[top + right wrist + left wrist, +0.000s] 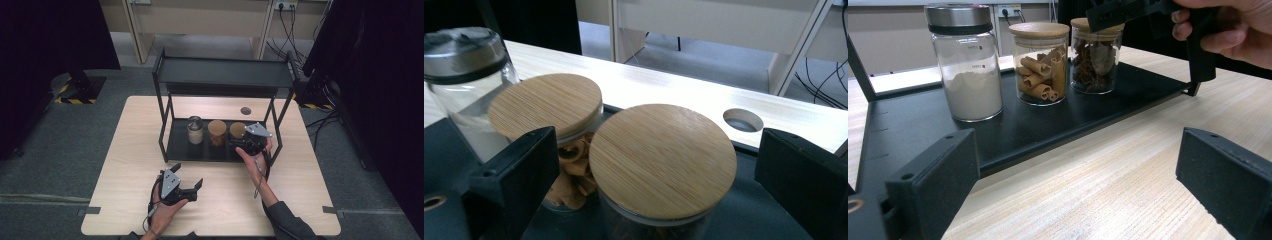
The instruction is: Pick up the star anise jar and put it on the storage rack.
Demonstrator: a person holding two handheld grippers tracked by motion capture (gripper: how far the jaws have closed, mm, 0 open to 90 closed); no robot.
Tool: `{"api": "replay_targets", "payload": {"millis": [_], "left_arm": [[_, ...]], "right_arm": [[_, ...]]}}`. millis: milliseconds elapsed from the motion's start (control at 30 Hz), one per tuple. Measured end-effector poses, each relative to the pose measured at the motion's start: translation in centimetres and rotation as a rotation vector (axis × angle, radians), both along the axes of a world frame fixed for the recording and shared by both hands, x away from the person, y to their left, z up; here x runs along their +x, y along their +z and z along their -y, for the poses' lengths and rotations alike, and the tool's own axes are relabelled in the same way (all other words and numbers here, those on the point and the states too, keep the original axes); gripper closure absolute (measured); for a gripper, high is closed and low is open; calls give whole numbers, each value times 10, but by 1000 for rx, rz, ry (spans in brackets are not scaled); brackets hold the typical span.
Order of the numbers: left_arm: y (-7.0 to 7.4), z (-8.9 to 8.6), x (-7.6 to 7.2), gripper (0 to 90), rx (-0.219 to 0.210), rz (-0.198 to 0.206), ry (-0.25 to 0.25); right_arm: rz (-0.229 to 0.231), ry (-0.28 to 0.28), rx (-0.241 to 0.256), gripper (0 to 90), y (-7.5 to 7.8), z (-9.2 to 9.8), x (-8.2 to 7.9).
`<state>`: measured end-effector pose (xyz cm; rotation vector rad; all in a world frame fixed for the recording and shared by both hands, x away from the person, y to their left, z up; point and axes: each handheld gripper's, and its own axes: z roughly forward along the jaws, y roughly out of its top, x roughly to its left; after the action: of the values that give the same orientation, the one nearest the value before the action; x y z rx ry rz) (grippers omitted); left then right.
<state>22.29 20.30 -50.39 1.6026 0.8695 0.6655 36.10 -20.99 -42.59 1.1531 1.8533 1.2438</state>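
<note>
Right gripper point(243, 143) jaws spread wide, astride star-anise jar point(663, 160), not gripping. Left gripper point(187, 181) wide open, empty, at table's point(300, 200) 6 o'clock.

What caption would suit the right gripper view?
Open hand-held gripper poised over the star-anise jar, beside the cinnamon jar.

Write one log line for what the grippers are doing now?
right gripper: open, around star anise jar | left gripper: open, idle over table | cinnamon jar, powder jar: on black shelf
</note>
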Motion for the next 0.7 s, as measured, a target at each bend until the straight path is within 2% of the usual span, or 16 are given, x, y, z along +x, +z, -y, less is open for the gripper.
{"api": "replay_targets", "payload": {"millis": [400, 700], "left_arm": [[0, 0, 0, 33, 0, 0, 0], [0, 0, 0, 32, 1, 1, -1]], "right_arm": [[6, 37, 52, 38, 2, 11, -9], [13, 53, 56, 38, 2, 13, -15]]}}
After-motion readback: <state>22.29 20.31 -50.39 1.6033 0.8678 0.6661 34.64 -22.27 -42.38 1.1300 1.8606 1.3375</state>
